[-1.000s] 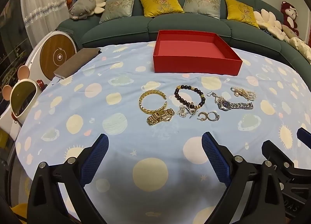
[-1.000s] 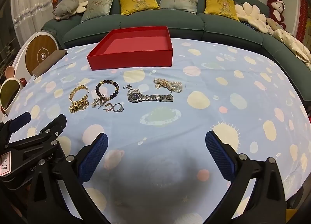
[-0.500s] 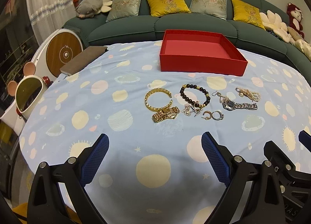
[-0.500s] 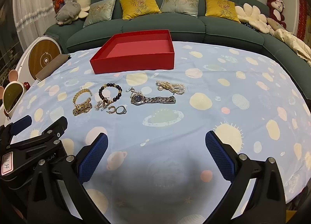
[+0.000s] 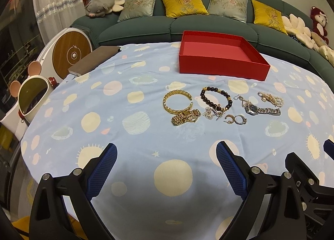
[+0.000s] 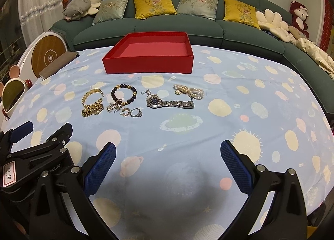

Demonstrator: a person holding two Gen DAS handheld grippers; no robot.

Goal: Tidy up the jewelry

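Red box (image 6: 149, 63) beyond jewelry (image 6: 133, 100) — both tongs (image 5: 166, 163) (image 6: 168, 165) wide, empty

The right tool (image 6: 168, 161) hangs wide apart over the planet-print pale blue cloth counter (image 6: 240, 85). Beyond it, a silver wristwatch (image 6: 167, 103) lies before an empty shallow red cardboard box (image 6: 150, 60).

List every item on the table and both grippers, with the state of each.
Red cardboard box: open, empty.
Gold bangle: flat on cloth.
Gold link watch: touching bangle.
Dark beaded bracelet: flat, closed loop.
Silver steel watch: strap stretched out.
Pearl bracelet: bunched.
Left gripper: jaws open, empty.
Right gripper: jaws open, empty.
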